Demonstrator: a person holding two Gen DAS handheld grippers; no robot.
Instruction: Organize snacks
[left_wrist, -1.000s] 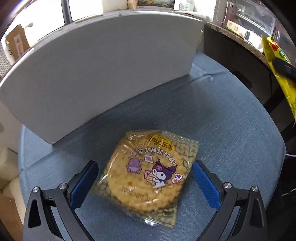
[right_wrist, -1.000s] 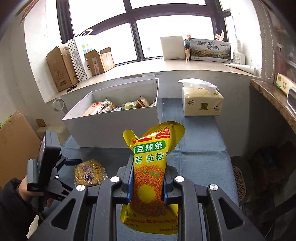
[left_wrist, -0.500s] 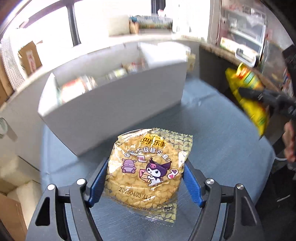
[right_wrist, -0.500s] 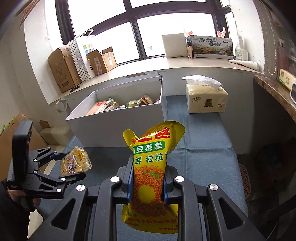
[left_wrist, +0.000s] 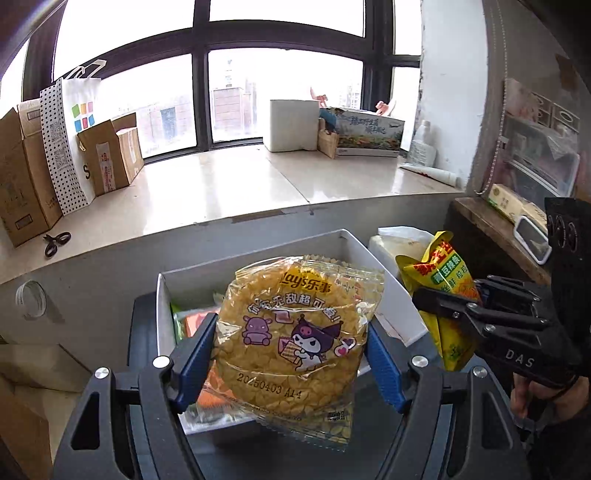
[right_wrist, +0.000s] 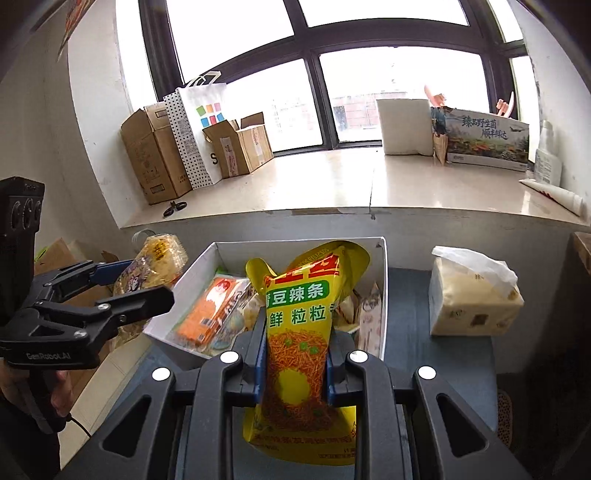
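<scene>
My left gripper (left_wrist: 290, 363) is shut on a clear Lay's snack pack (left_wrist: 295, 339) with a cartoon print and holds it up in front of the white box (left_wrist: 391, 288). It also shows in the right wrist view (right_wrist: 147, 273), left of the box. My right gripper (right_wrist: 295, 363) is shut on a yellow spicy-strip bag (right_wrist: 299, 328), held upright at the near edge of the white box (right_wrist: 382, 280), which holds several snack packs (right_wrist: 210, 310). In the left wrist view the yellow bag (left_wrist: 443, 291) hangs right of the box.
A tissue pack (right_wrist: 472, 295) stands on the blue cloth (right_wrist: 410, 306) right of the box. Behind runs a stone windowsill (right_wrist: 332, 184) with cardboard boxes (right_wrist: 155, 166), scissors (right_wrist: 175, 207) and a picture box (right_wrist: 484, 140). A wooden shelf (left_wrist: 491, 232) lies at the right.
My left gripper closed on the Lay's pack, lifted it off the blue cloth and raised it toward the box. My right gripper carried the yellow bag forward to the box's near edge.
</scene>
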